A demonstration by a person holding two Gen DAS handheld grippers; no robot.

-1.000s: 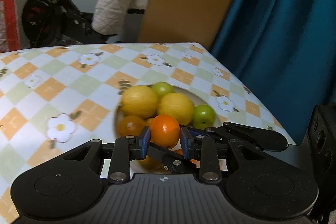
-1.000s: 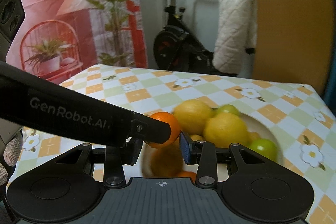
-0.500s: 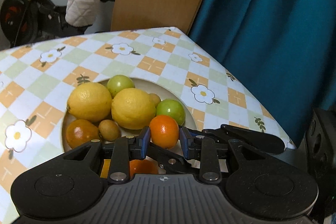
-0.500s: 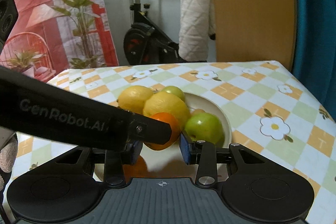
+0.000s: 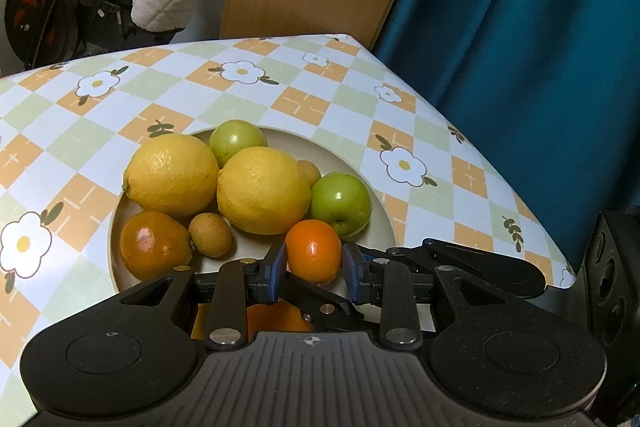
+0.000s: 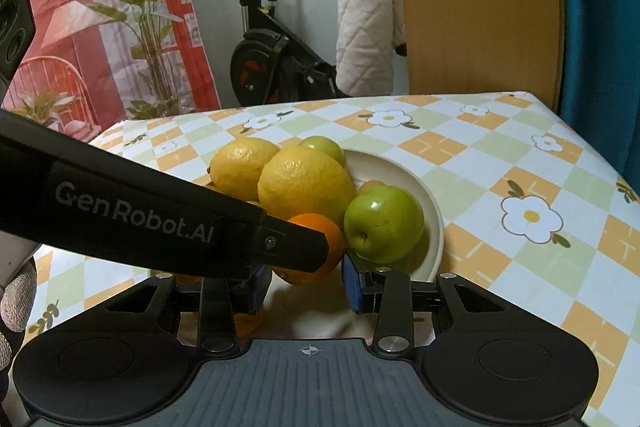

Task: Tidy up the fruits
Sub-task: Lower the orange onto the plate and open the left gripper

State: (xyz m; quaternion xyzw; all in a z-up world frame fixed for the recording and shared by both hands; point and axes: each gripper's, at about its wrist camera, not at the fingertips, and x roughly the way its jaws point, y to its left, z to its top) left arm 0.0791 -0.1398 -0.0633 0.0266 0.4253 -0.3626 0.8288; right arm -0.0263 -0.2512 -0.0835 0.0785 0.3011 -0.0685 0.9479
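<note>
**Small orange held between blue pads over a full fruit plate**

The only legible writing is "GenRobot.AI", printed in grey on the black arm of the left gripper (image 6: 296, 247) as it crosses the right wrist view.

In the left wrist view the left gripper (image 5: 313, 269) has its blue pads closed against both sides of a small orange (image 5: 313, 257), glossy and bright, with a tiny dark spot near its base. The fruit sits at the near edge of a cream plate (image 5: 360, 163) on a table covered in an orange, green and white checked cloth with daisies (image 5: 404, 165).

The right gripper (image 6: 306, 281) reaches in from the other side. Its right blue pad stands just beside the same orange (image 6: 320, 227), and its left pad is partly hidden behind the left gripper's arm; whether its pads touch the fruit cannot be told.

On the plate lie two large lemons (image 5: 172, 175) (image 5: 264, 191) with dimpled yellow skin, touching each other. A shiny green apple (image 5: 340, 203) rests against the nearer lemon, and a second green fruit (image 5: 236, 143) sits behind. A darker orange fruit (image 5: 154, 245) and a small tan, kiwi-like fruit (image 5: 210, 235) lie at the left. Another orange fruit (image 5: 276, 317) shows partly beneath the left gripper.
</note>
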